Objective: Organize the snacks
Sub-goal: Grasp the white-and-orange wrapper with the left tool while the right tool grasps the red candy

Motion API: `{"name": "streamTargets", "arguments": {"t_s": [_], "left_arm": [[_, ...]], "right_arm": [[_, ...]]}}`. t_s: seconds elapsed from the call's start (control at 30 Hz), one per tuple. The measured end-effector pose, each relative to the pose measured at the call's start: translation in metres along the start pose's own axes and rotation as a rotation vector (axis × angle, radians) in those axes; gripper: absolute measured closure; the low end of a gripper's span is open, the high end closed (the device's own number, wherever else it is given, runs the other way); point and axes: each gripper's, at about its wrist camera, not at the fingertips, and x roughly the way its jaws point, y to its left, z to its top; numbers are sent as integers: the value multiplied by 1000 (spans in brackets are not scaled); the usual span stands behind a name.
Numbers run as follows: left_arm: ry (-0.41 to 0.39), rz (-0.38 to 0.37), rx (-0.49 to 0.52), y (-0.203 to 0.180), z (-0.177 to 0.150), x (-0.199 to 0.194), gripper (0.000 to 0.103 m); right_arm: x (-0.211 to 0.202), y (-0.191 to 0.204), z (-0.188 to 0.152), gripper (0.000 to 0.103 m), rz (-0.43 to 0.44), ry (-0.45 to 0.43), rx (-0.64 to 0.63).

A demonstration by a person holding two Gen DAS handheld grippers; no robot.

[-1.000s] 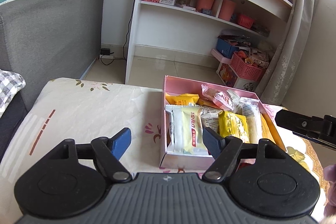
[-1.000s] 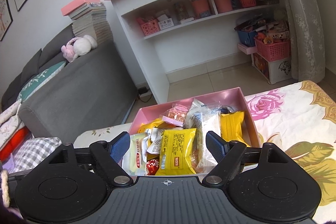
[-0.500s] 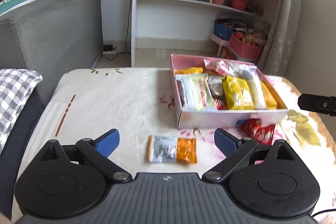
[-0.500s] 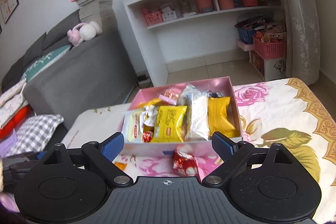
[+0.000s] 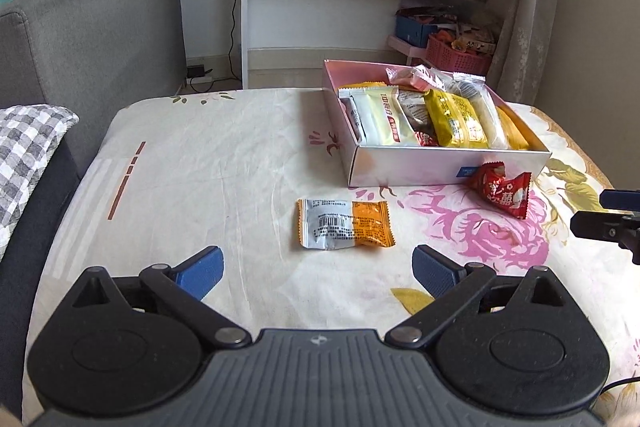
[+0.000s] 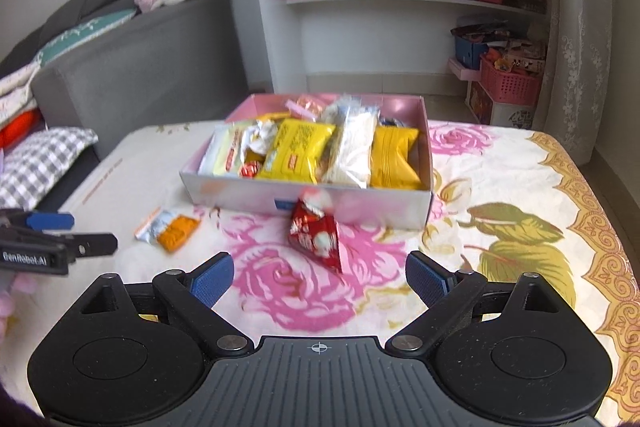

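Observation:
A pink box (image 5: 400, 171) packed with several wrapped snacks stands on the flowered cloth (image 5: 224, 171). In front of it lie a silver-and-orange packet (image 5: 344, 225) and a red packet (image 5: 502, 189). My left gripper (image 5: 318, 267) hovers just short of the silver-and-orange packet, its jaws still opening with nothing between them. My right gripper (image 6: 319, 275) stands open and empty just short of the red packet (image 6: 316, 233), with the box (image 6: 240, 195) behind it. Each gripper shows at the edge of the other's view: the right gripper (image 5: 608, 219), the left gripper (image 6: 52, 235).
A grey sofa (image 5: 80, 27) with a checked cushion (image 5: 28, 147) runs along the left of the table. Behind the table stand a white shelf unit (image 5: 360, 11), pink baskets (image 6: 508, 87) on the floor and a curtain (image 6: 576, 27) at the right.
Both grippers have drawn back from over the box and their jaws have spread wider. The two loose packets on the cloth have come into view in front of them.

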Motion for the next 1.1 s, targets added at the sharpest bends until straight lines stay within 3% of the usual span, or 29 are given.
{"name": "streamTargets", "arguments": {"t_s": [0.43,0.6,0.73,1.1], "left_arm": [[68,-37,172,-12,-37,21,1],[33,-58,168,-10,-38,25,0],[6,-50,154,-14,-34,33,0],[-36,-17,122,-23,-19,53,0]], "right_arm": [[20,-9,-29,8,-54,95,-52],[35,-2,-38,8,-56,144,-110],[42,1,-40,0,-54,128,-114],[66,-2,-26,0,-39,92,-50]]}}
